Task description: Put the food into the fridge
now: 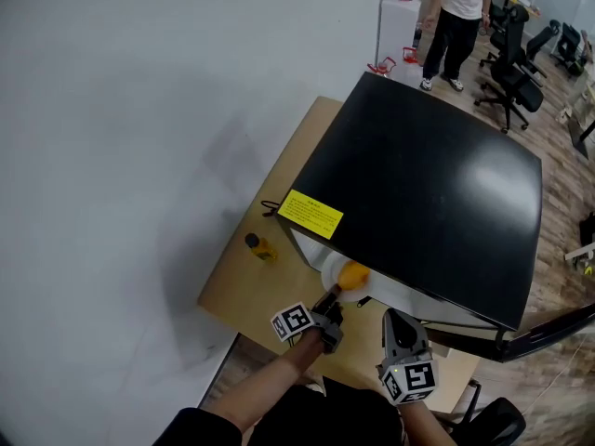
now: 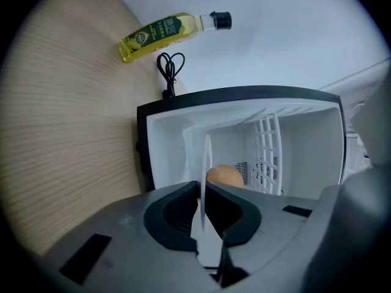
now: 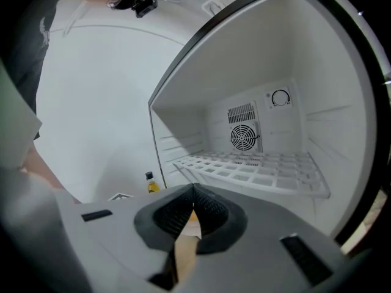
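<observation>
A black mini fridge [image 1: 428,184] stands on a wooden table [image 1: 237,291] with its front open toward me. My left gripper [image 1: 331,307] is shut on the rim of a white plate [image 1: 337,272] that carries a round orange-brown piece of food [image 1: 353,273], held at the fridge's mouth. In the left gripper view the plate [image 2: 205,163] shows edge-on between the jaws, the food [image 2: 225,176] sits behind it, and the white fridge interior [image 2: 305,145] lies beyond. My right gripper [image 1: 392,316] hovers just right of the plate, shut and empty; its view faces the white wire shelf [image 3: 256,166].
A yellow oil bottle [image 1: 260,247] lies on the table left of the fridge, near a black cable [image 2: 170,69]. The open fridge door [image 1: 548,328] juts out at the right. A person [image 1: 456,17] and office chairs [image 1: 511,63] are far behind.
</observation>
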Motion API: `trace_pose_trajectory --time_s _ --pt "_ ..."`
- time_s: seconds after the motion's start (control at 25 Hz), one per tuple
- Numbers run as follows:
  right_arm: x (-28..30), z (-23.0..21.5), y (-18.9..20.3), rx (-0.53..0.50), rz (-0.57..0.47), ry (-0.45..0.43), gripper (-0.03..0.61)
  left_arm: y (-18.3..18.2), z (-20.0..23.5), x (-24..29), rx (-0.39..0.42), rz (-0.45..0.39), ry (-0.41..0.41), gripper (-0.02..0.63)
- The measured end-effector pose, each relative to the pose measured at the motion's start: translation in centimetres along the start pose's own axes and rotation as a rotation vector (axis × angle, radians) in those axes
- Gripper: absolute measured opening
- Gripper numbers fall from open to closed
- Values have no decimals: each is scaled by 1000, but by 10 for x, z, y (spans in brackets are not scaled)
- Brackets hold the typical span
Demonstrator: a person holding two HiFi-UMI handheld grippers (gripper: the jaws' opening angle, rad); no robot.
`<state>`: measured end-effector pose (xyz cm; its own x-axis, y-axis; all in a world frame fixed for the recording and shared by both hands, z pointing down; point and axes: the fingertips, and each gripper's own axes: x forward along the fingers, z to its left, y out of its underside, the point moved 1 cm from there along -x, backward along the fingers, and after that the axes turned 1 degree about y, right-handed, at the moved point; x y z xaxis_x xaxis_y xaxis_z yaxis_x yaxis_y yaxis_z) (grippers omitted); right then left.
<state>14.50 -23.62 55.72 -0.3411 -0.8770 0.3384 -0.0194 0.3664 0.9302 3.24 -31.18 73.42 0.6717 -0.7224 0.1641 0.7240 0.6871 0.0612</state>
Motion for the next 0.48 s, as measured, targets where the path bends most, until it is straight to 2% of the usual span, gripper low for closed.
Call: trace_pose_trajectory --time_s 0.48 --pt "4 -8 6 -5 18 -2 60 -11 29 36 52 26 -63 28"
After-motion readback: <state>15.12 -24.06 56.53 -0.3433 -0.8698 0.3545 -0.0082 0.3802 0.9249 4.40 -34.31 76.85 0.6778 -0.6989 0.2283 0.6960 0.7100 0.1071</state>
